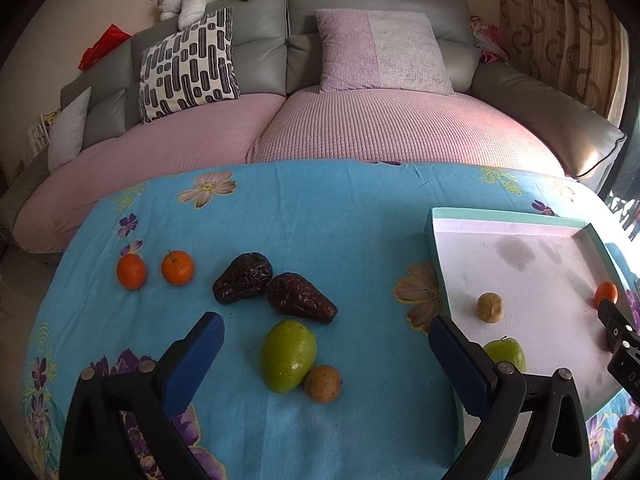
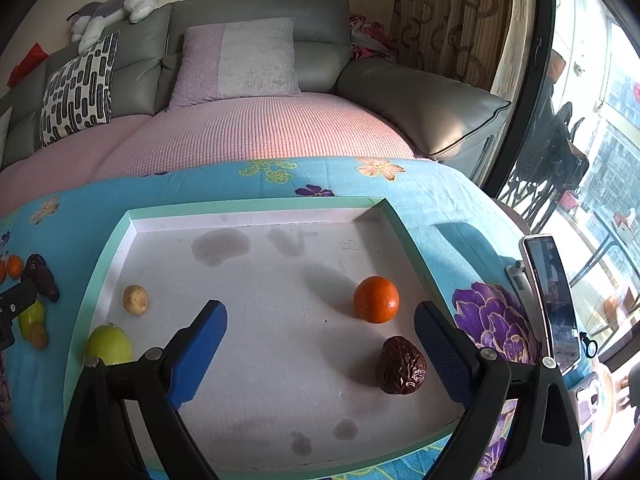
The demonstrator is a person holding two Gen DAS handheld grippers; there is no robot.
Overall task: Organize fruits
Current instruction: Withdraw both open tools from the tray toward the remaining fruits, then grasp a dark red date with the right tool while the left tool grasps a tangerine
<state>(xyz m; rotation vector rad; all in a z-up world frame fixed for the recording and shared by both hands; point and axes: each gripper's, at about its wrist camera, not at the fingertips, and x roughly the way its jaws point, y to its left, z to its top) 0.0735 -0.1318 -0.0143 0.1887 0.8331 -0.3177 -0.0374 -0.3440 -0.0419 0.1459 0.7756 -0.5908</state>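
Left gripper point(image 1: 326, 354): spread wide, nothing held.
Right gripper point(image 2: 320, 334): spread wide, nothing held.
Tray point(image 2: 256, 203): four fruits already placed inside.
Blue cloth point(image 1: 320, 220): six fruits left outside.

On the blue floral cloth lie 2 oranges point(image 1: 155, 269) at the far left, 2 wrinkled dark dates point(image 1: 272, 292) touching at the middle, and nearer, a green fruit point(image 1: 288, 355) touching a small brown one point(image 1: 323, 383). The white tray point(image 2: 256, 216) on the right holds an orange point(image 2: 376, 299), a date point(image 2: 401, 365), a tan fruit point(image 2: 135, 299) and a green fruit point(image 2: 109, 345).
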